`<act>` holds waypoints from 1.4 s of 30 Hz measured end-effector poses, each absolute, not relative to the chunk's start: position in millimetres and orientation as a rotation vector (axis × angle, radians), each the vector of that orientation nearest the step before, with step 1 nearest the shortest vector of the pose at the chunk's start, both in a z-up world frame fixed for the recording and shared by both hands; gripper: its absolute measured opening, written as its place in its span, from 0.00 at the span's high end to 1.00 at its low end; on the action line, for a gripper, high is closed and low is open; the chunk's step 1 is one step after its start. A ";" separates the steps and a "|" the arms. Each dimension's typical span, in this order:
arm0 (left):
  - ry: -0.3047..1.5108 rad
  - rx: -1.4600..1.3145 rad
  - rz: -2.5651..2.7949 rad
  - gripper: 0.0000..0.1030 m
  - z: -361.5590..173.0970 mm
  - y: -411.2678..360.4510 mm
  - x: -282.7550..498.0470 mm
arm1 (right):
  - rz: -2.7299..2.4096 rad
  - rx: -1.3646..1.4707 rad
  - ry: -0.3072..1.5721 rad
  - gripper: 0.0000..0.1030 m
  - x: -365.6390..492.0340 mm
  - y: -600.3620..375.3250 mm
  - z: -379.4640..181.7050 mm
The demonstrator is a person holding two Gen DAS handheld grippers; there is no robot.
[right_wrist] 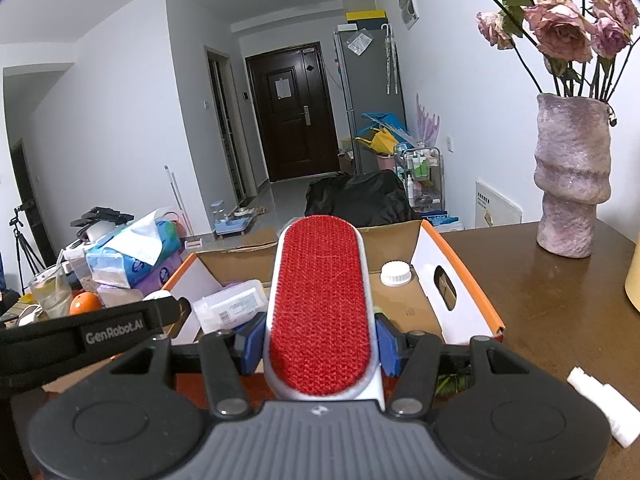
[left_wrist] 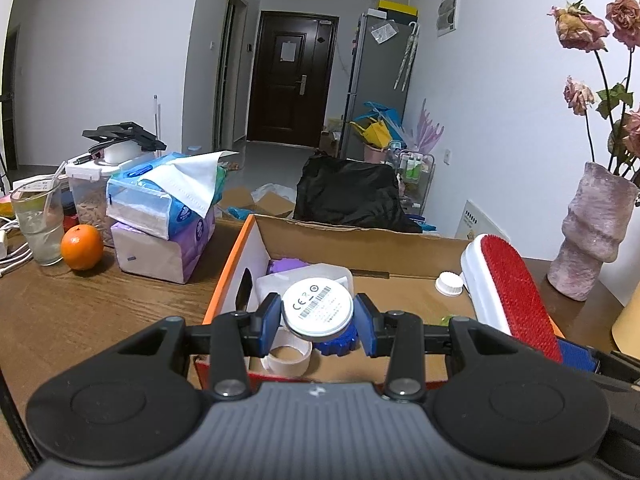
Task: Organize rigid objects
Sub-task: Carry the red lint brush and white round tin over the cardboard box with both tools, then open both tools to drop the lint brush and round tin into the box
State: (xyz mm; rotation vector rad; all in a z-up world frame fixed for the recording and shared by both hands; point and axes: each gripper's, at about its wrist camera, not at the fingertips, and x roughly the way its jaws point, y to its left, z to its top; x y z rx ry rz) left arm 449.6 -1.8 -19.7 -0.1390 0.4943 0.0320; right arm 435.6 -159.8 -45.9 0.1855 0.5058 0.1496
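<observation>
Between the blue pads of the left gripper point(left_wrist: 318, 316), at lower centre of the left wrist view, sits a white disc point(left_wrist: 318, 310) with a barcode label — clamped at its rim, above the open box point(left_wrist: 360, 236). Under it lie a blue toothed part point(left_wrist: 338, 346) and a tape roll point(left_wrist: 288, 358). At centre of the right wrist view, the right gripper point(right_wrist: 318, 346) clamps a lint brush point(right_wrist: 320, 304) by its white sides — red face up, reaching over the box. A white cap point(right_wrist: 396, 273) shows inside, right of the brush.
</observation>
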 end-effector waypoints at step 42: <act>0.517 -0.108 0.082 0.60 -32.9 3.7 542.9 | 0.177 0.253 0.626 0.47 542.9 -160.2 -47.2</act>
